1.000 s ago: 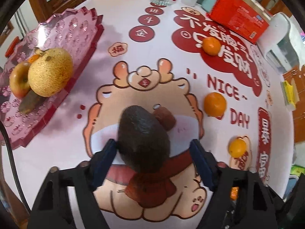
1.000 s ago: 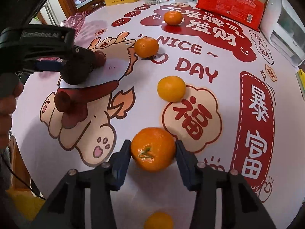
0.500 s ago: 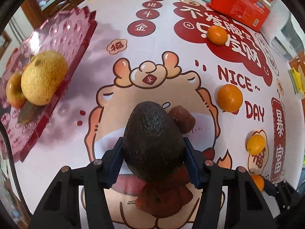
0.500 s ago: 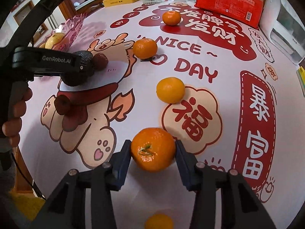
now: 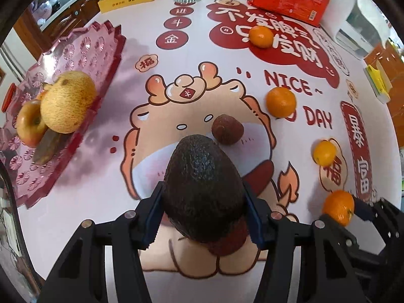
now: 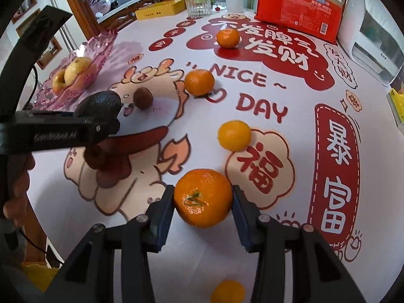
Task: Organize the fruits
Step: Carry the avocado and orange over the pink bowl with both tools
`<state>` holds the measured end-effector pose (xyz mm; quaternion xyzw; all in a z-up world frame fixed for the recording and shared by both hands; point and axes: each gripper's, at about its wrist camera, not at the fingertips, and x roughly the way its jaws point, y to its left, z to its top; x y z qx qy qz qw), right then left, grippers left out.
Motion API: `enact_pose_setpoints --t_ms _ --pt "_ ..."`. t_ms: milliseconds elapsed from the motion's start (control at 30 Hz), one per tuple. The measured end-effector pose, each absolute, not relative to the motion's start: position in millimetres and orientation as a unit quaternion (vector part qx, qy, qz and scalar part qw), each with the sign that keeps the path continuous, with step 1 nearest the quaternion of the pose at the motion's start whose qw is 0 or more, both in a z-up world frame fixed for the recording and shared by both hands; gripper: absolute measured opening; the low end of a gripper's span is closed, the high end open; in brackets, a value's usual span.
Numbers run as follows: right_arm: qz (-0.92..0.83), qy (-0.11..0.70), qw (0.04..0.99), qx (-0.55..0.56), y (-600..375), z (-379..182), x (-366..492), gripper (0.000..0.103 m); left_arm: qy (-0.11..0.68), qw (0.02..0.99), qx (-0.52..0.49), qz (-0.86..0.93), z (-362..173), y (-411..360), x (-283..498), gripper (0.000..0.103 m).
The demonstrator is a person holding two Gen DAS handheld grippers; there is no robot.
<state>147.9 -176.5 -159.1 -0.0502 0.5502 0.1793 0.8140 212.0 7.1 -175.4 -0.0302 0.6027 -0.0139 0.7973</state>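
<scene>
Both grippers now grip fruit: my left gripper (image 5: 203, 214), wide a second ago, clamps the pebbly dark avocado (image 5: 202, 189), my right gripper (image 6: 203, 207) the glossy round orange (image 6: 203, 198).

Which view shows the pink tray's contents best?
The left wrist view: the tray lies nearly face-on, with pear and apple clearly separate. The right wrist view shows it small, edge-on, at far left.
</scene>
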Motion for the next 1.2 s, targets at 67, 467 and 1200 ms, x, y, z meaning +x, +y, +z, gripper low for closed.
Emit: enact_pose_setpoints --t_ms 67,467,1200 --pt "0.181 0.545 0.817 -0.051 -170.1 -153.1 147.3 0.044 0.597 0.802 -0.026 -0.018 -166.4 10.6 205.8 0.056" --pt "0.195 0.505 0.839 -0.055 -119.3 -106.6 140.1 0.044 0.552 0.833 -0.008 -0.040 -101.3 53.3 171.6 0.056" --pt "0.205 0.421 0.883 -0.039 21.8 -21.6 171.0 0.044 0.477 0.878 0.047 -0.013 -26.2 195.1 178.8 0.056"
